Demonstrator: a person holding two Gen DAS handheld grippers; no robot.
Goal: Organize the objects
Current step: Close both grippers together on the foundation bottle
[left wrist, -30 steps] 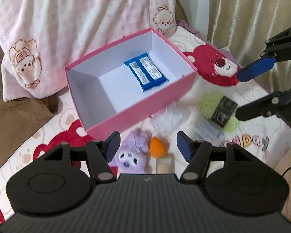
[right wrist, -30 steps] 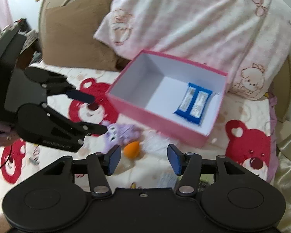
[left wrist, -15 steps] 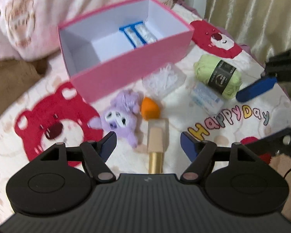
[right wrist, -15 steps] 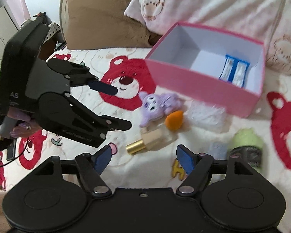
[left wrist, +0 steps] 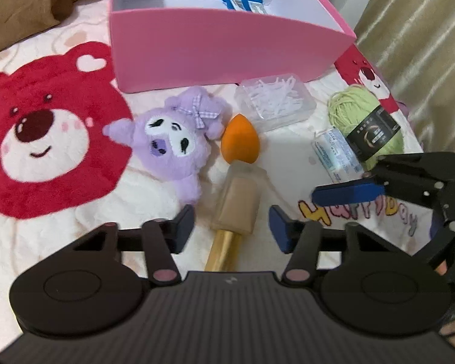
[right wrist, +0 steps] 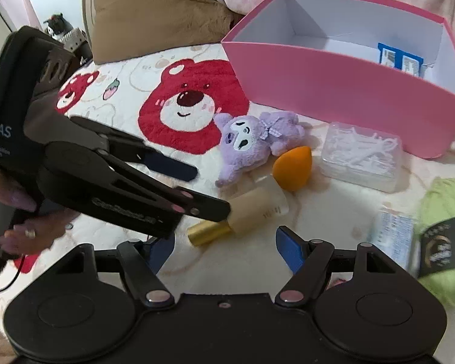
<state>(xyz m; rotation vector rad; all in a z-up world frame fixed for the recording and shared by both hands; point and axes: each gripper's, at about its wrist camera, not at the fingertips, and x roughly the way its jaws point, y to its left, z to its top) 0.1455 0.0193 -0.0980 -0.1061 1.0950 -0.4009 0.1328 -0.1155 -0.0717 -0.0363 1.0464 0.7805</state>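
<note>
Left gripper (left wrist: 231, 227) is closing around the bottle (left wrist: 238, 204), not yet pinching; squeeze, then lift it toward the box (left wrist: 215, 48).

plush (left wrist: 176, 139) before box (left wrist: 221, 48), sponge (left wrist: 240, 143) beside

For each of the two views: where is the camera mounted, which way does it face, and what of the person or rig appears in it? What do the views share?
Left wrist view: on the left claw, angled down at the bottle lying between its closing fingers, not yet pinched; the right claw enters from the right.
Right wrist view: on the open right claw, angled down at the blanket; the left claw and the hand holding it enter from the left.
Shared: bottle, plush toy, orange sponge, pink box.
</note>
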